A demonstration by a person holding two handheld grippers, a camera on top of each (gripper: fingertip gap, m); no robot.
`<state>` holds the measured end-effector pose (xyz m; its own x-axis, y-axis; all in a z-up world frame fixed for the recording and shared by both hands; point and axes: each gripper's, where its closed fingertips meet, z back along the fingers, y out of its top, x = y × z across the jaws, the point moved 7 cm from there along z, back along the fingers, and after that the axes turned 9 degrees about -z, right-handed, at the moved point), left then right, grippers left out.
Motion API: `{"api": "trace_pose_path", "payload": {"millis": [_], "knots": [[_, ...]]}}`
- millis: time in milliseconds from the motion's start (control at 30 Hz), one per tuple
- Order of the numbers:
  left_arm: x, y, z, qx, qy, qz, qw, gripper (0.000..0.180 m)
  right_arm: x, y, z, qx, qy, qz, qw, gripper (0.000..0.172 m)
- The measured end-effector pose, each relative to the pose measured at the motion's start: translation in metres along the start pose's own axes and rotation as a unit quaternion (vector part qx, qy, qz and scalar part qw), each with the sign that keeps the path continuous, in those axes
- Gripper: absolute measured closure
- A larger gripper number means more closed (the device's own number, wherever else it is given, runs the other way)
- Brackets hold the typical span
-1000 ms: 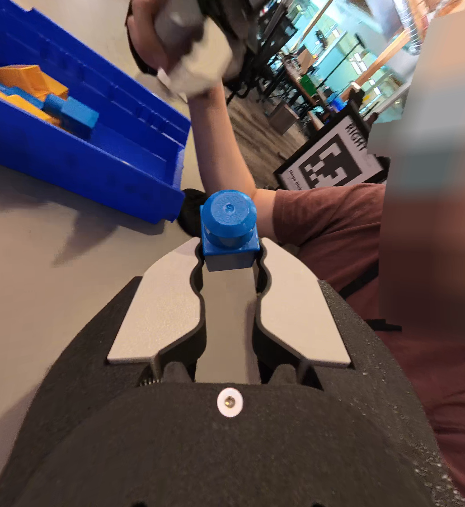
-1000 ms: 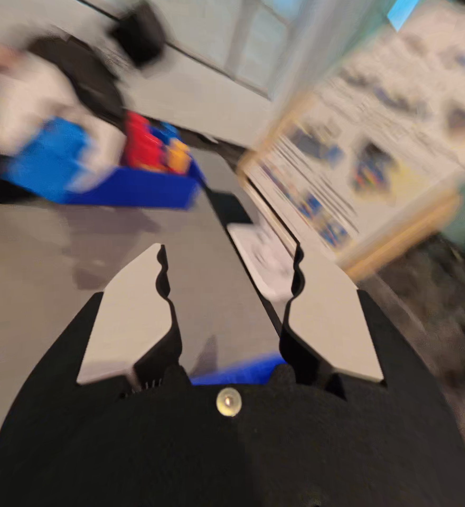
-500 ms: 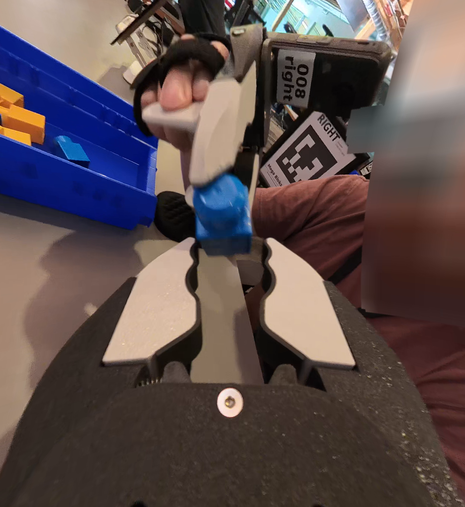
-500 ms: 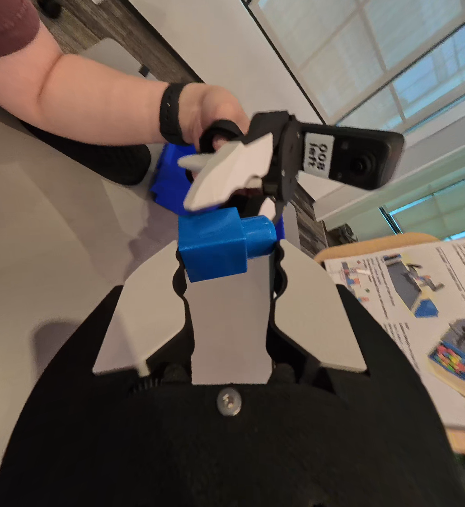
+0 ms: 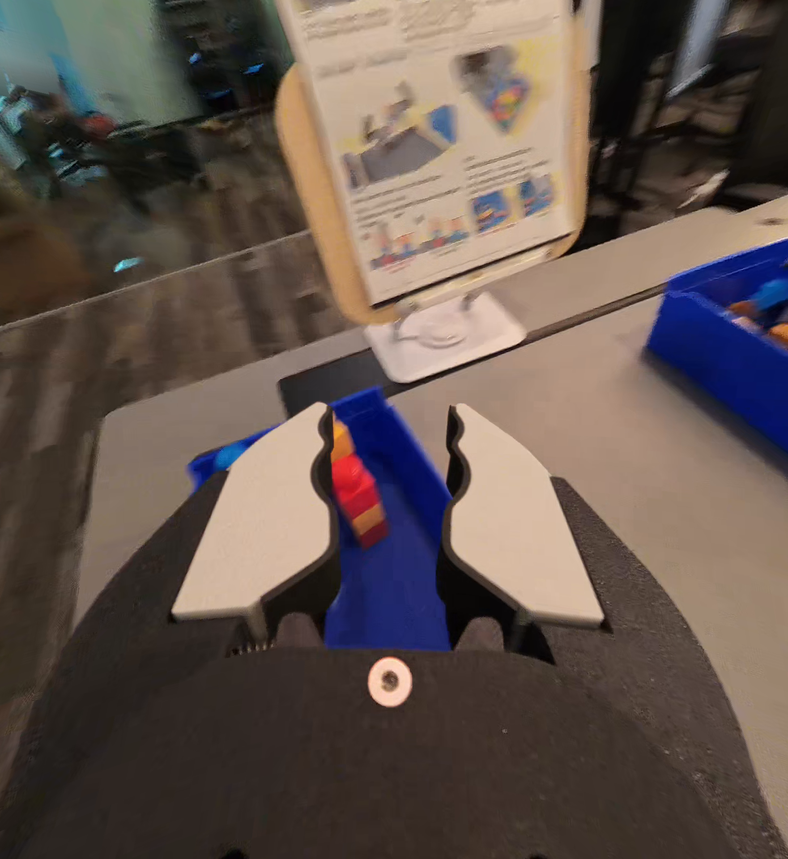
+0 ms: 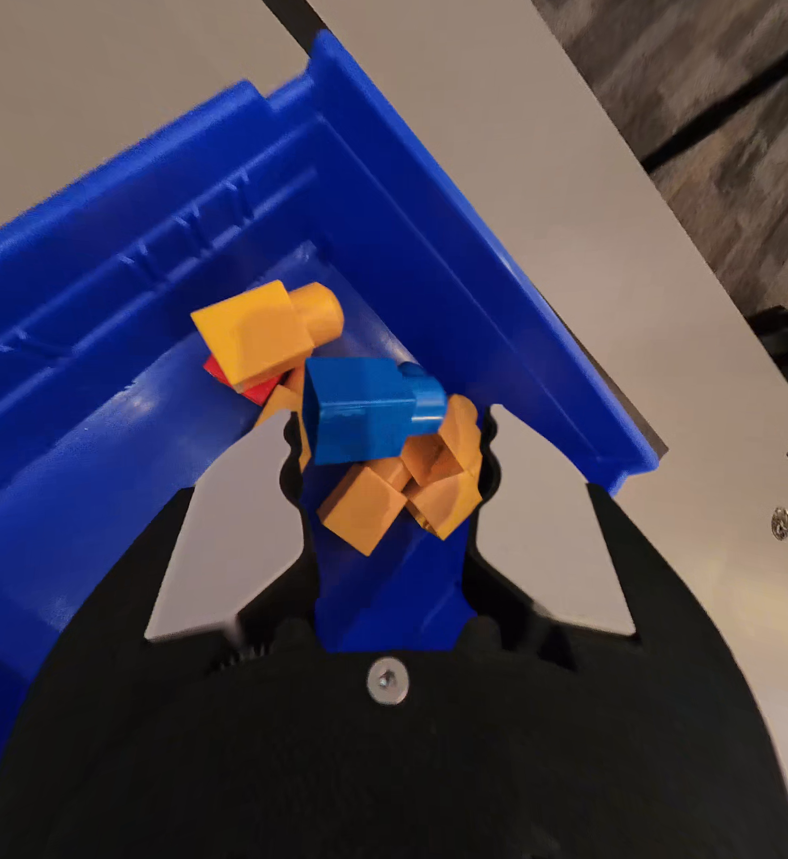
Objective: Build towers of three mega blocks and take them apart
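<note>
Dropping the blue block (image 6: pixel 364 409) (both tools open, holding nothing) into the bin's (image 6: pixel 499 260) corner, keep your right gripper (image 6: pixel 389 434) wide.

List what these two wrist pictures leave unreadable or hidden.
- Left wrist view: motion blur smears the far bin; its blocks cannot be counted.
- Left wrist view: the left finger covers part of the red-and-orange stack.
- Right wrist view: the blue block hides orange blocks beneath.

Left claw (image 5: pixel 387 418) and right claw (image 6: pixel 392 418) both gape, gripping nothing.
</note>
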<state>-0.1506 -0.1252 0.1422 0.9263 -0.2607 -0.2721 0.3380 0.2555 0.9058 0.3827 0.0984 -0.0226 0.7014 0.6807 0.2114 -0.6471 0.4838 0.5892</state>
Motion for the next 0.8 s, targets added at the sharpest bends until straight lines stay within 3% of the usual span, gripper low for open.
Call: {"api": "trace_pose_path", "payload": {"millis": [133,233,367,500,800], "knots": [[-0.034,-0.039,0.009,-0.097,0.065,0.041,0.992,0.129,-0.005,0.012,0.012,0.041,-0.001,0.007,0.999,0.094],[-0.057,-0.07,0.006,-0.174,0.121,0.108,0.971,0.127,-0.009,0.016,0.02,0.059,-0.003,0.024,0.998,0.092],[-0.06,-0.097,-0.003,-0.237,0.084,0.197,0.948,0.131,-0.007,0.016,0.023,0.063,-0.01,0.024,0.998,0.092],[-0.065,-0.116,-0.007,-0.312,0.116,0.184,0.925,0.128,-0.009,0.015,0.024,0.065,-0.005,0.029,0.997,0.092],[-0.063,-0.138,-0.032,-0.367,0.099,0.218,0.899,0.13,-0.011,0.015,0.025,0.065,-0.002,0.035,0.997,0.092]]}}
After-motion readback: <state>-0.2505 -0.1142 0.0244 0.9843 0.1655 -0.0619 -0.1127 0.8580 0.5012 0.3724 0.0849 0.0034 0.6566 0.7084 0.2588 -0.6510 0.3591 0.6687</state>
